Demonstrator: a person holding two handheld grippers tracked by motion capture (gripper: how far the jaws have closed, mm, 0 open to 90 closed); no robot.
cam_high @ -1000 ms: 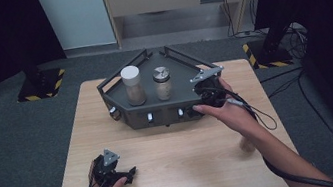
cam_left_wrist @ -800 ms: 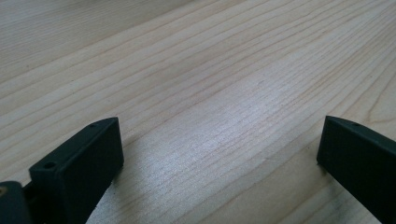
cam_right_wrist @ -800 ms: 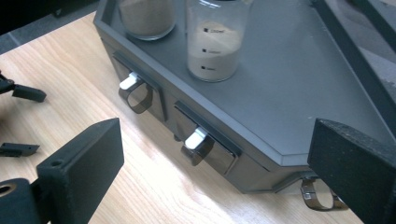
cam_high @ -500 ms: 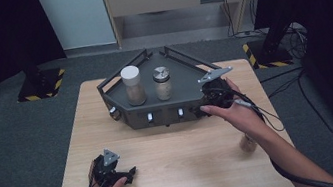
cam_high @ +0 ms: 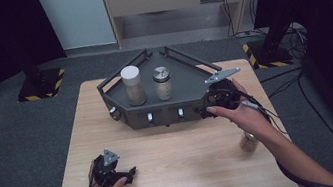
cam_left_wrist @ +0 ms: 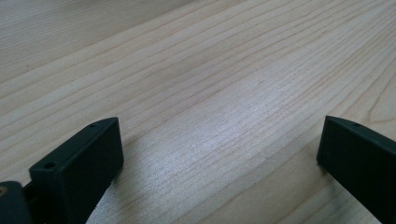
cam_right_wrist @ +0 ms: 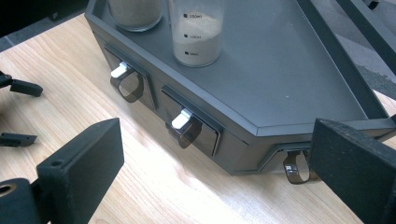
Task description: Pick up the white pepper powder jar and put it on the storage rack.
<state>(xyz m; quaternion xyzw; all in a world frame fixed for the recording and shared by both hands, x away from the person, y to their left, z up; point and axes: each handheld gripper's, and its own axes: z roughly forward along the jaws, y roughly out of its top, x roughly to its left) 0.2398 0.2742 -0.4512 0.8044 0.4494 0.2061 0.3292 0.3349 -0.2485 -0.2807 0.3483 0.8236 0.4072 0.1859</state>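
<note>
The right gripper (cam_high: pixel 214 106), jaws wide and empty, has moved to the grey tray's (cam_high: pixel 187 77) right front corner, apparently to fetch the small jar (cam_high: pixel 249 142) near the desk's right edge. Its own view reveals tabbed drawers (cam_right_wrist: pixel 187 128). The left gripper (cam_high: pixel 113 170) rests wide open.

Overhead light brightens the desk (cam_high: pixel 172 143) while the surroundings at 9 and 3 o'clock sink into darkness. In the left gripper view a pale glare patch sits centrally, the near jaws soft; the high view stays slightly grainy.
</note>
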